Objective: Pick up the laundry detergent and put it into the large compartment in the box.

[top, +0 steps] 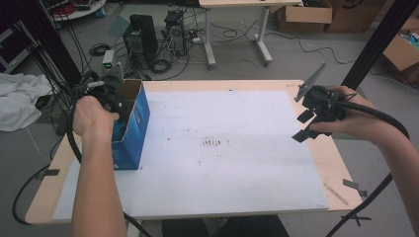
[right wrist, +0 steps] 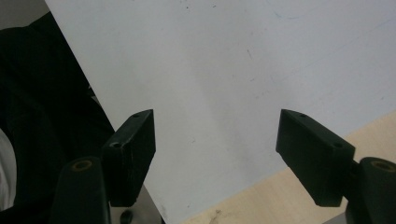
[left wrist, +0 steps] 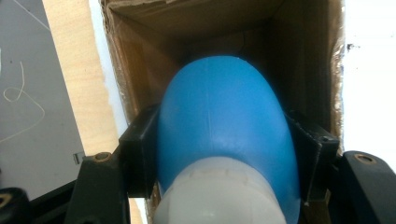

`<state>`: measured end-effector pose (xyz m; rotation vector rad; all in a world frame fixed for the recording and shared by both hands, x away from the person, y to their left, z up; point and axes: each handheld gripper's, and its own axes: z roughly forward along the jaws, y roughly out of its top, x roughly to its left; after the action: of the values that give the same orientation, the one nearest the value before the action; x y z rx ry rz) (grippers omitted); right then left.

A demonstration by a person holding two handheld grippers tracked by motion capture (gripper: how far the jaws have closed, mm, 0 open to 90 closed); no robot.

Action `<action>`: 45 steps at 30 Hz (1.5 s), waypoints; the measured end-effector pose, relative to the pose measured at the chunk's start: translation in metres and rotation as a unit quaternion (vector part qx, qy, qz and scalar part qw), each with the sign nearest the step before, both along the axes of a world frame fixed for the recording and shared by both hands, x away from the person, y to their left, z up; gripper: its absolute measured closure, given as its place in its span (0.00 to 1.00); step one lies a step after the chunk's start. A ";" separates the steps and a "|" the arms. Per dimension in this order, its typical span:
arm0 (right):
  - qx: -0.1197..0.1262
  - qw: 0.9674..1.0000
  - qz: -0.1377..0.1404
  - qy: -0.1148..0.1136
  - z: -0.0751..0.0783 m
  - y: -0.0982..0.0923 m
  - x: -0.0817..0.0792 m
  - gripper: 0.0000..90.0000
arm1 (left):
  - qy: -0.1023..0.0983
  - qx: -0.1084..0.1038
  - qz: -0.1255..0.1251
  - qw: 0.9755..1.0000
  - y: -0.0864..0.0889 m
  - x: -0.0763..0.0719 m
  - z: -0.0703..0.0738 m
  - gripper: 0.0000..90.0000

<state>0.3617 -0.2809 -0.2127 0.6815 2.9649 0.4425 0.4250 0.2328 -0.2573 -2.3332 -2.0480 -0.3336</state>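
— So what did the left gripper [left wrist: 224, 154] have hold of?

— Its two black jaws were clamped on a smooth blue rounded plastic object with a whitish band at its near end [left wrist: 226, 135], one jaw pressing each flank in the left gripper view.

— And where did that object sit?

— Between the jaws, its blue dome pushed forward into the open top of a blue cardboard box with a brown inside [top: 132, 123], at the left of the high view, standing on the white sheet [top: 237, 163] over the light wooden table [top: 341, 163].

— Which way did it point?

— Away from the gripper, long axis along the jaws, dome towards the box's floor.

— And the right gripper [right wrist: 215, 140]?

— Wide apart and bare, over the white sheet's edge; in the high view it hung at the right [top: 302, 126], well apart from the box.
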 end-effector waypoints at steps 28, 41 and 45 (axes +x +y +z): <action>-0.002 1.000 0.001 0.001 -0.001 0.002 -0.002 0.32 | 0.002 -0.009 0.006 1.000 0.006 -0.003 -0.019 0.42; -0.003 1.000 0.002 0.002 -0.002 0.004 -0.002 0.32 | 0.003 -0.011 0.007 1.000 0.006 -0.004 -0.021 0.41; -0.003 1.000 0.002 0.002 -0.002 0.004 -0.002 0.32 | 0.004 -0.009 0.010 1.000 0.006 -0.004 -0.021 0.41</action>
<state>0.3595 -0.2772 -0.2144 0.6783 2.9704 0.4341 0.4212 0.2386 -0.2781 -2.3172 -2.0786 -0.3049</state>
